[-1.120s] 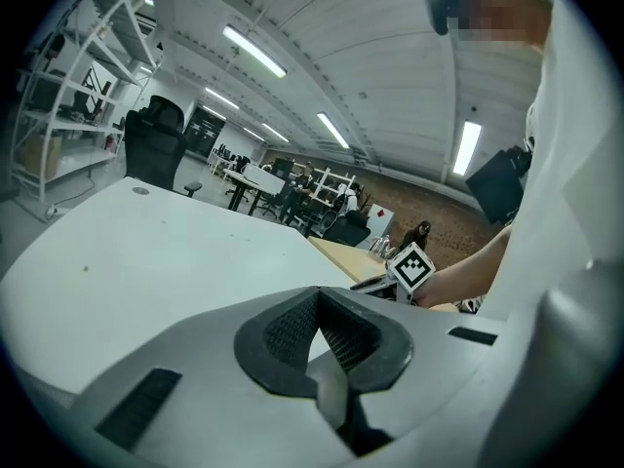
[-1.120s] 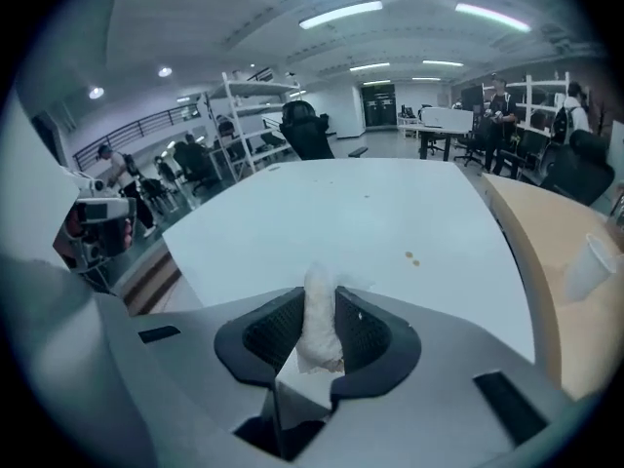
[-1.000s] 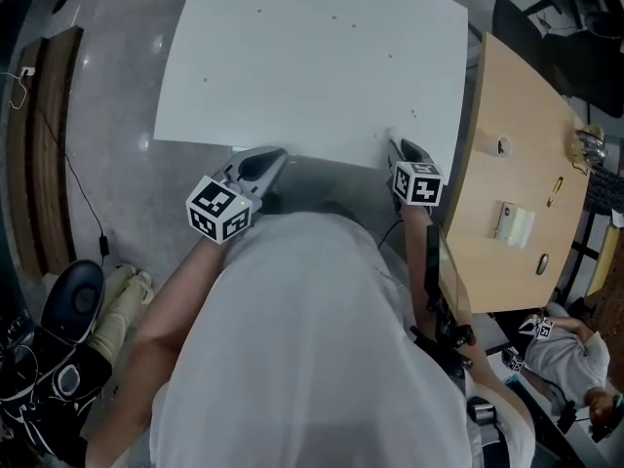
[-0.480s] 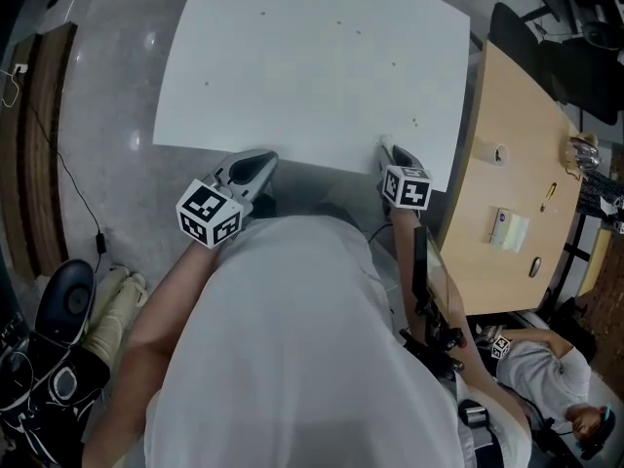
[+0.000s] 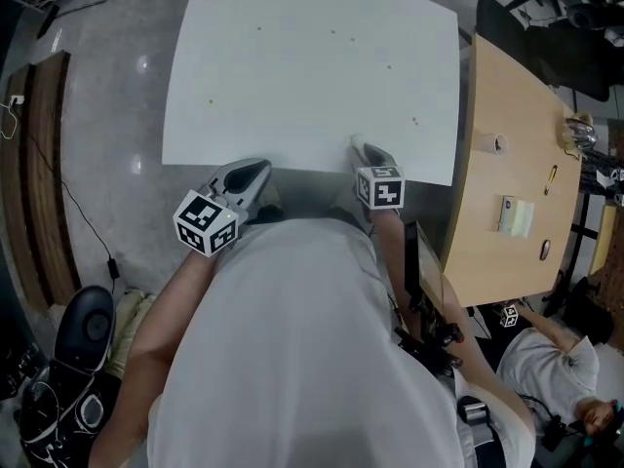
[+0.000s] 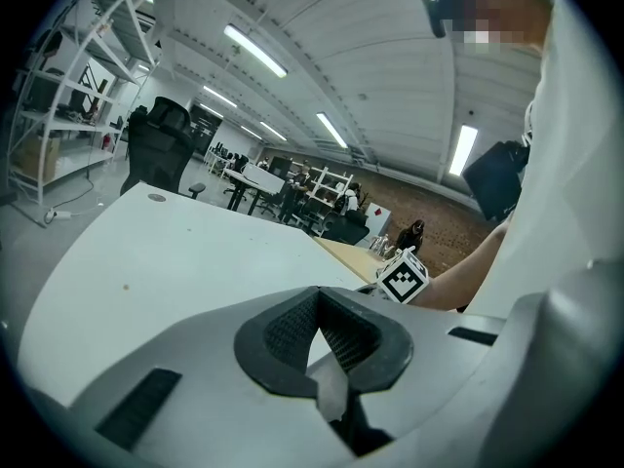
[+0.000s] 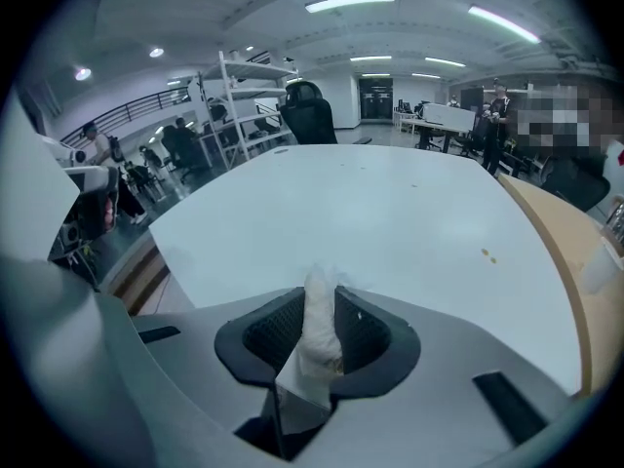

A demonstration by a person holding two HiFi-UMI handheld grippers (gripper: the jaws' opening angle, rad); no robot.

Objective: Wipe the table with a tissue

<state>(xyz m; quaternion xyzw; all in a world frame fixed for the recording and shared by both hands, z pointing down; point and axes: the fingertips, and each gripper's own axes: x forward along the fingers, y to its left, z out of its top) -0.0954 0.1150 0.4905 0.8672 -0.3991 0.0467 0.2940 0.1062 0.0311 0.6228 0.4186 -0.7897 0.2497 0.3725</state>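
While I watch the right gripper view, the right tool is clenched on the tissue: a white, crumpled wad pinched between both pads, its top poking out past the tips. From the head view, that tool points steeply down at the near edge of the bench, right of the middle. I cannot tell whether the tissue touches the surface; against the white top it is too small to pick out from above.

My left tool has its tips together with nothing between them. It sits nearly level at the same near edge, left of the middle, well apart from the right one. Each tool carries its marker cube, left and right, close against my white shirt.

A few small dark specks dot the bench, one pair ahead and to the right of the tissue. A wooden bench stands just beside it on the right, with small items on it.
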